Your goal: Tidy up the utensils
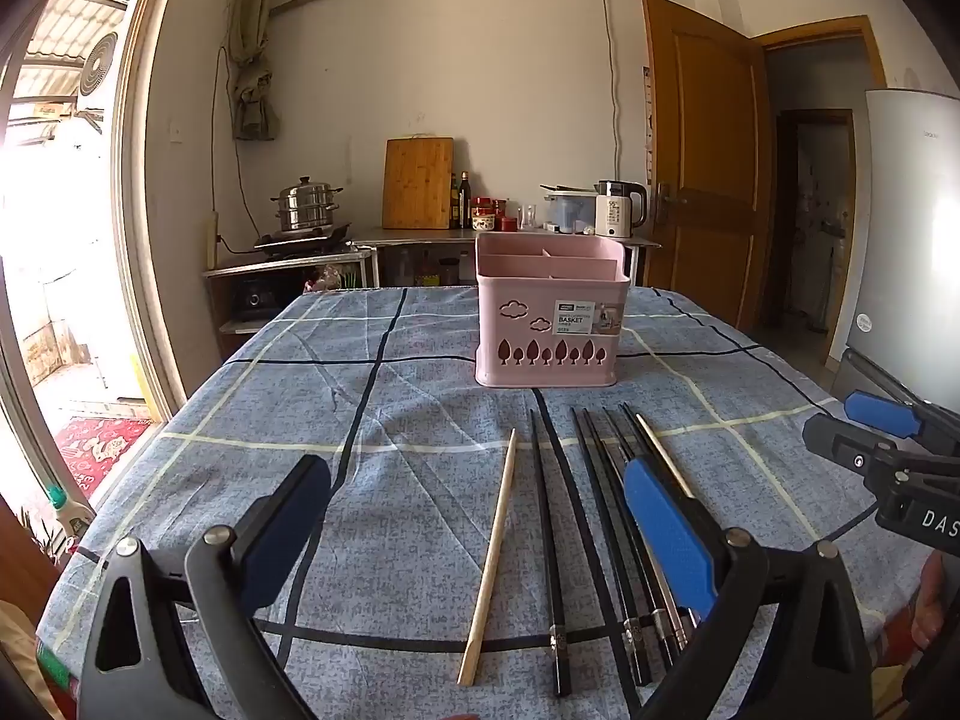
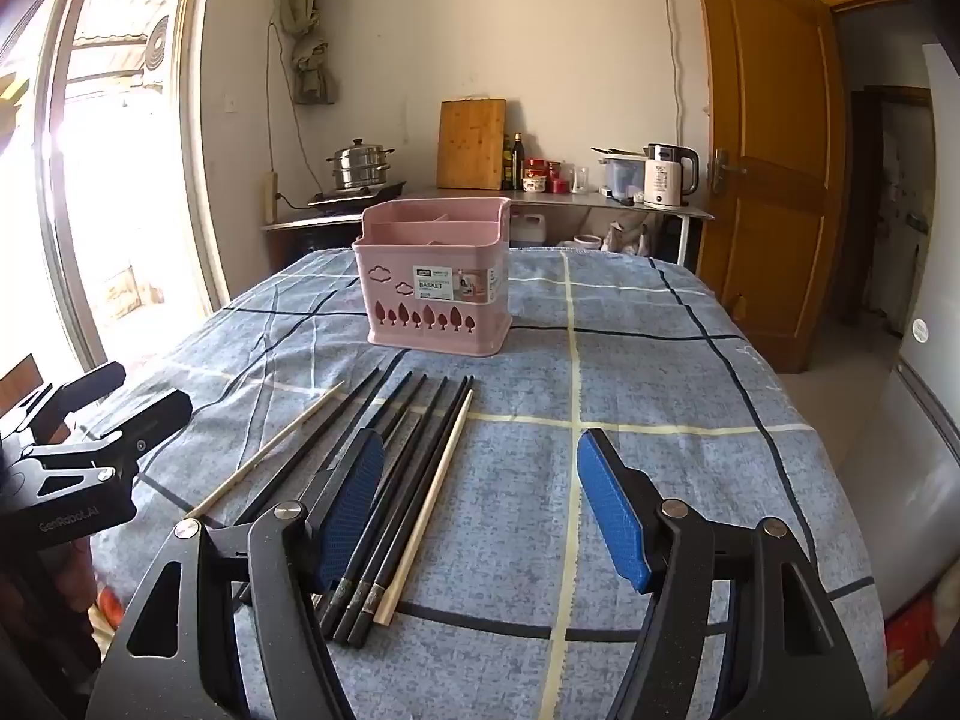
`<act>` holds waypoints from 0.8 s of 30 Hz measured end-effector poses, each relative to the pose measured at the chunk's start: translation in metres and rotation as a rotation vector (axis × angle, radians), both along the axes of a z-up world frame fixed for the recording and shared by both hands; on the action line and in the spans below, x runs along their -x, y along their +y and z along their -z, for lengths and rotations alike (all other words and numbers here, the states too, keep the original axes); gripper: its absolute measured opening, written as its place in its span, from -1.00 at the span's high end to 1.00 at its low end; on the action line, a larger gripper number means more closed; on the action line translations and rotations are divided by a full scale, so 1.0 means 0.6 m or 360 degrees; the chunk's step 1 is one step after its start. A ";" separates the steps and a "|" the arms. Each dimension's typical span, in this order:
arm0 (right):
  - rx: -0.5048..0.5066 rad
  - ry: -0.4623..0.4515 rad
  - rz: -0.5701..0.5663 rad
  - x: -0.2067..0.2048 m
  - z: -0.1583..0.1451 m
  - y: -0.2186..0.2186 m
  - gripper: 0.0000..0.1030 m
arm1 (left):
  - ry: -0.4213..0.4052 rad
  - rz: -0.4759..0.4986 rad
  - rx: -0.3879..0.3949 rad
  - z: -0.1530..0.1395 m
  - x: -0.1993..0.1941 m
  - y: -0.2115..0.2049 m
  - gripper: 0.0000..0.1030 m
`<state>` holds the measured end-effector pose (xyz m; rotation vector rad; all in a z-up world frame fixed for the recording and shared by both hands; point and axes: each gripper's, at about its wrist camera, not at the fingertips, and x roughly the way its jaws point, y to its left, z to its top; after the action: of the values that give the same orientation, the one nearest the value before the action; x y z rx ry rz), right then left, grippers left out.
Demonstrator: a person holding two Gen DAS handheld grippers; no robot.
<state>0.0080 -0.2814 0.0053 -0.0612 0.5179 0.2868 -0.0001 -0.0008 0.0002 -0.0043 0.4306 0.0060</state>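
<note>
A pink divided utensil basket [image 1: 549,324] stands on the blue checked tablecloth [image 1: 240,420]; it also shows in the right wrist view [image 2: 438,294]. Several chopsticks lie in front of it: a light wooden one [image 1: 489,564] apart on the left, black ones [image 1: 546,540] and another pale one [image 2: 426,510] to the right. My left gripper [image 1: 480,510] is open above the chopsticks, holding nothing. My right gripper [image 2: 480,498] is open and empty, its left finger [image 2: 351,510] over the black chopsticks [image 2: 390,480]. The right gripper shows at the left wrist view's right edge [image 1: 864,438].
A counter [image 1: 420,237] behind the table carries a steamer pot [image 1: 306,207], a cutting board [image 1: 417,183], bottles and a kettle [image 1: 621,210]. A wooden door [image 1: 702,150] and a fridge [image 1: 912,240] stand at the right, a bright glass door at the left.
</note>
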 end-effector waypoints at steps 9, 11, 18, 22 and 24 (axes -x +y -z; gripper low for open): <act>-0.0008 -0.0007 0.0005 0.003 -0.003 0.000 -0.31 | -0.0004 -0.0004 0.0027 -0.002 0.000 0.002 -0.95; -0.0010 -0.0004 0.0005 0.005 -0.003 0.001 -0.31 | -0.0006 -0.0001 0.0021 -0.008 0.002 -0.002 -0.95; -0.0013 -0.0006 0.0005 0.003 -0.005 -0.003 -0.31 | -0.0004 0.0004 0.0030 -0.012 0.008 0.004 -0.95; -0.0014 -0.0009 0.0006 0.006 -0.006 -0.003 -0.31 | -0.0006 0.0003 0.0026 -0.011 0.008 0.003 -0.95; -0.0011 -0.0010 0.0006 0.006 -0.007 -0.002 -0.31 | -0.0002 0.0001 0.0027 -0.010 0.007 0.003 -0.95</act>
<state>0.0043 -0.2829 0.0093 -0.0542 0.5106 0.2846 -0.0040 0.0009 0.0064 -0.0205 0.4296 0.0015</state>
